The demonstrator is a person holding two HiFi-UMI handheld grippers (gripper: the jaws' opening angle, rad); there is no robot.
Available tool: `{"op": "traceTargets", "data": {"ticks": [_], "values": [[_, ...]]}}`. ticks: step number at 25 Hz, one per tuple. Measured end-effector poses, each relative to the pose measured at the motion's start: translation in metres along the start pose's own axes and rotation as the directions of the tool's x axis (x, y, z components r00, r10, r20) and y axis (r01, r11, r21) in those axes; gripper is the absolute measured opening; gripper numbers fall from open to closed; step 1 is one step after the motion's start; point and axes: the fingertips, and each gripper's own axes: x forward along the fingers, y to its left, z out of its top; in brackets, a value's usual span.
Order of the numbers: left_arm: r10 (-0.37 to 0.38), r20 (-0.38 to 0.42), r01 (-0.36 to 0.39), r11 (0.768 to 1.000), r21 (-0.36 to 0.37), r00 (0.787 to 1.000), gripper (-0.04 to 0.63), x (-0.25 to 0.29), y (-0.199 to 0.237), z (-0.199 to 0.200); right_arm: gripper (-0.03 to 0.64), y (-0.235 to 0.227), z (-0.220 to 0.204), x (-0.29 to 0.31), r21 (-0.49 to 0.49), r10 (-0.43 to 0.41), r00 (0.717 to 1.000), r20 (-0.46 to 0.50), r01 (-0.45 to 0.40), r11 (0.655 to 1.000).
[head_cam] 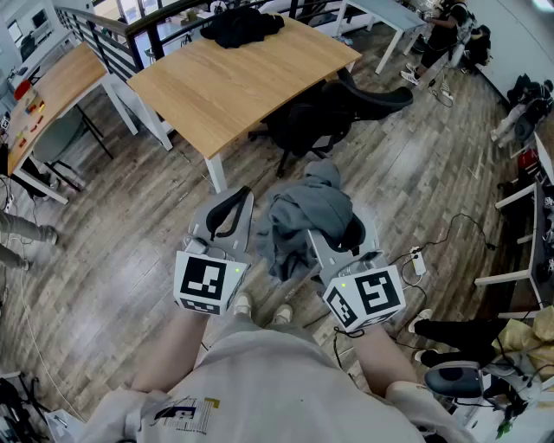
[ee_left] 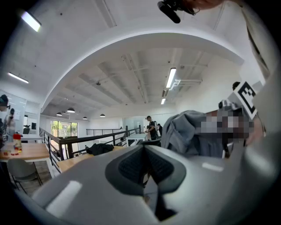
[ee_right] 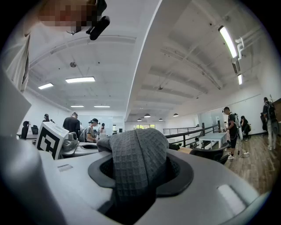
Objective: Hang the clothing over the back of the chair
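A grey garment [head_cam: 305, 216] hangs bunched in front of me, and my right gripper [head_cam: 348, 230] is shut on a fold of it. In the right gripper view the waffle-knit cloth [ee_right: 137, 158] fills the gap between the jaws of the right gripper [ee_right: 139, 178]. My left gripper [head_cam: 230, 201] is level beside it on the left, shut with nothing held; its pads meet in the left gripper view [ee_left: 145, 166], where the garment [ee_left: 189, 132] shows at the right. A black office chair [head_cam: 333, 112] stands on the floor ahead, beyond the garment, by the table.
A wooden table [head_cam: 234, 86] with a black garment [head_cam: 242, 26] on it stands ahead to the left of the chair. A second table [head_cam: 52, 86] and a grey chair [head_cam: 61, 138] are far left. A power strip and cables [head_cam: 418, 260] lie on the floor at right.
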Motion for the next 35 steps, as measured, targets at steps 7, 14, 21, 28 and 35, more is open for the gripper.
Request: {"op": "traceTargets", "data": {"ticks": [7, 14, 21, 28, 35], "values": [[0.002, -0.024, -0.002, 1.000, -0.009, 1.000, 0.002, 0.002, -0.005, -0.007, 0.201, 0.000, -0.005, 0.002, 0.025, 0.018, 1.000, -0.010, -0.017, 1.000], [0.000, -0.041, 0.000, 1.000, -0.009, 0.999, 0.002, 0.008, -0.012, -0.012, 0.201, -0.005, -0.012, 0.001, 0.029, 0.025, 0.999, -0.024, -0.025, 0.999], [-0.001, -0.055, 0.000, 1.000, -0.008, 0.998, 0.002, 0.011, -0.024, -0.017, 0.201, -0.012, -0.015, -0.005, 0.025, 0.031, 0.999, -0.028, -0.031, 0.999], [0.010, -0.066, -0.011, 1.000, -0.006, 0.998, 0.002, 0.024, -0.043, -0.020, 0.201, -0.028, -0.013, -0.012, 0.019, 0.064, 0.998, -0.010, -0.064, 0.998], [0.019, -0.070, -0.019, 1.000, 0.001, 0.997, 0.002, 0.043, -0.069, -0.022, 0.201, -0.058, -0.017, -0.018, 0.036, 0.082, 0.997, 0.003, -0.082, 0.996]]}}
